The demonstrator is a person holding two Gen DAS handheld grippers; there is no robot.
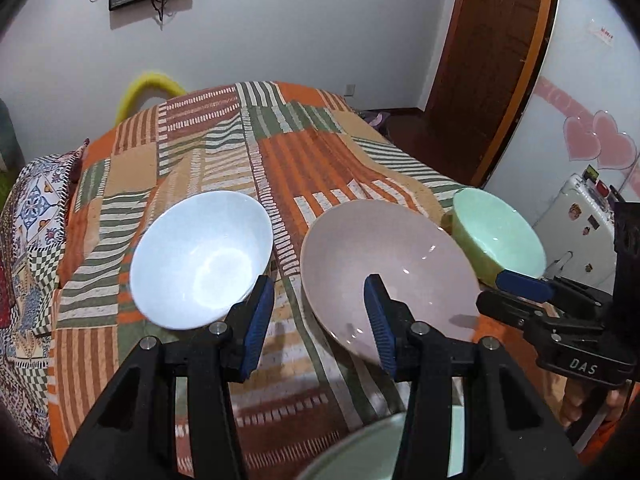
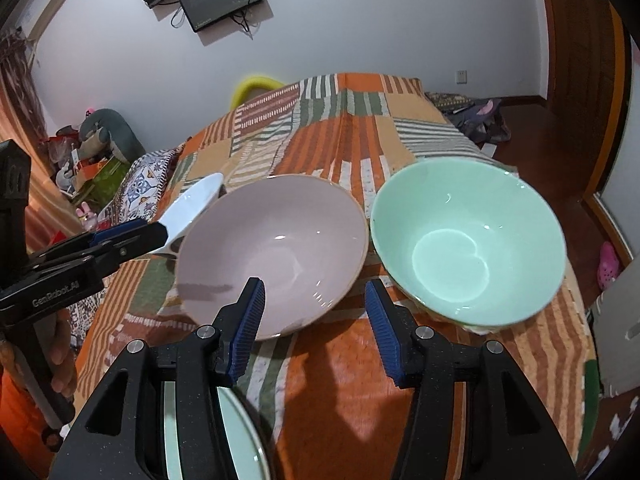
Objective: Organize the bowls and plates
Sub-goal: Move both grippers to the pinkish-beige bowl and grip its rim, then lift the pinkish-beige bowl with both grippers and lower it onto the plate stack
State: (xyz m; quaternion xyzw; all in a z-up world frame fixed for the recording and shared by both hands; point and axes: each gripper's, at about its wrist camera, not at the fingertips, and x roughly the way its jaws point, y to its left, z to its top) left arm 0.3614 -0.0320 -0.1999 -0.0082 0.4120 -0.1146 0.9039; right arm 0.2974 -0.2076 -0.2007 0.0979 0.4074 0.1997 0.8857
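Both grippers, left [image 1: 320, 320] and right [image 2: 316, 320], hovered with jaws apart and empty near the pink ceramic bowl [image 2: 272, 252], seemingly approaching; next would come gripping a rim.

A: What've I got on the bed?

B: Three bowls upright, empty, in a row. White bowl [image 1: 202, 258] at 9 o'clock, glossy, apart from the others. Pink bowl [image 1: 384, 268] in the middle, widest and shallowest, thin tan rim. Mint-green bowl [image 2: 468, 240] at 3 o'clock, deepest, just beside the pink one.

A: Anything nearer me?

B: Pale green plate [image 2: 240, 436] at 6 o'clock, only its edge shows.
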